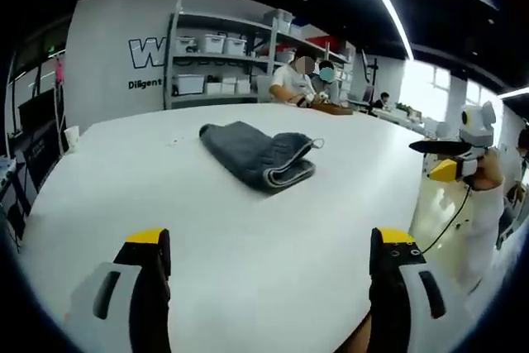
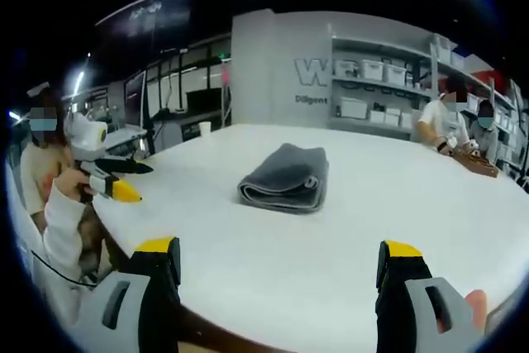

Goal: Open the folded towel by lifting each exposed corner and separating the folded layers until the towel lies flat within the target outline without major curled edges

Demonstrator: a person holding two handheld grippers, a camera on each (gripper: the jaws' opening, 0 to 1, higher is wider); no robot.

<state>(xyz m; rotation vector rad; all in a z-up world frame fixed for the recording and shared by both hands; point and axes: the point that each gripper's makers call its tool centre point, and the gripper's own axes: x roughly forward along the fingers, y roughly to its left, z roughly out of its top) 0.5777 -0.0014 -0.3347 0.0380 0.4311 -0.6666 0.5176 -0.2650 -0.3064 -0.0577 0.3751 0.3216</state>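
White table (image 1: 248,229) carries 1 folded grey towel (image 1: 260,153).

Left gripper view: low over surface (image 1: 248,270) edge, facing shelving wall. Right gripper view: opposite edge, same height. Shared: towel (image 1: 260,153) (image 2: 285,178) mid-distance, shelves (image 1: 223,55) (image 2: 372,80).

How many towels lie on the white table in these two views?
1: a grey folded towel lies near the middle of the white table, ahead of both tools. No other towel shows on it.
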